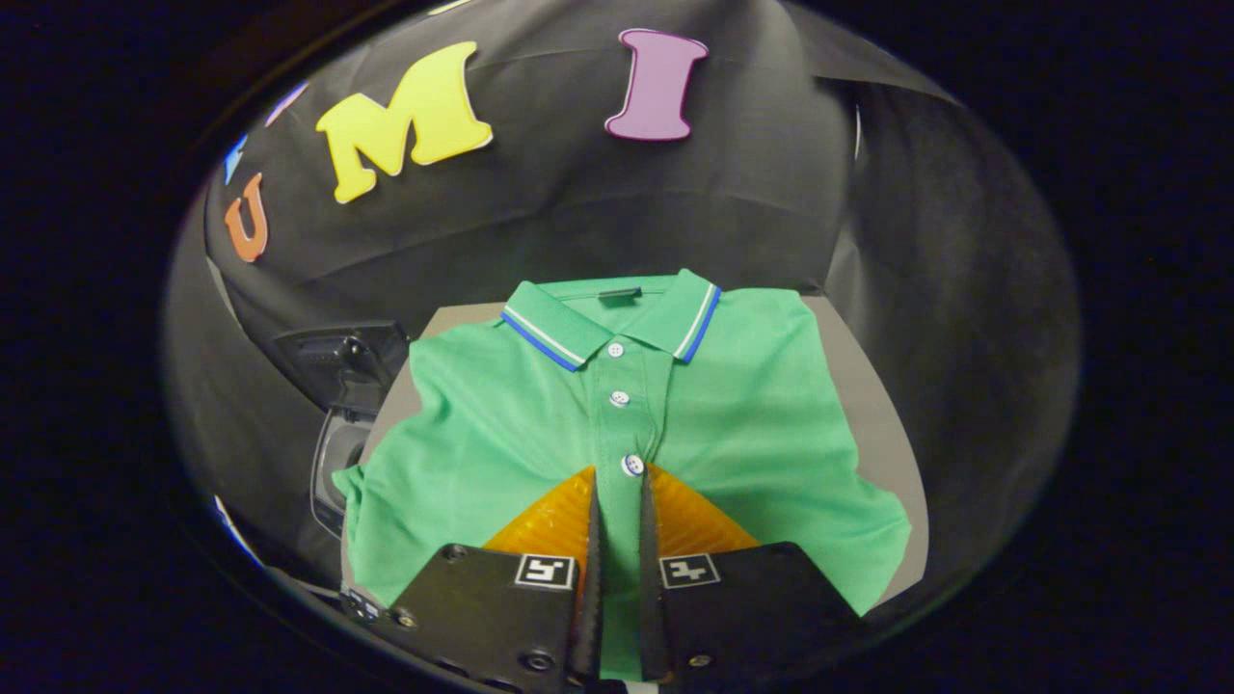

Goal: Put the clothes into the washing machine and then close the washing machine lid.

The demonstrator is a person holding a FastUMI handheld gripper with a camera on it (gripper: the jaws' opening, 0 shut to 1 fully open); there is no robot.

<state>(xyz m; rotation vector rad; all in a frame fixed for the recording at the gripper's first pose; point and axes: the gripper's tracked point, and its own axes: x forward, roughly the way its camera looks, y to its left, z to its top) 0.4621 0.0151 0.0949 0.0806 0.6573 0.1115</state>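
On a grey table [872, 405] — black cloth behind — the gripper [617, 482] pinches a green polo shirt's [752, 414] placket.

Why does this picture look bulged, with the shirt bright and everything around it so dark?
Gripper view: a fisheye lens bends the edges; the light falls on the green shirt and grey table, leaving the washing machine beside them dim. The shirt is sharp, the gripper nearly closed on its placket.

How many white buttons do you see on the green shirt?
3, all in a line down the placket of the shirt: top button just under the collar, middle button below it, bottom button at the gripper tips. Fingers nearly closed, pinching fabric. More may be hidden below.
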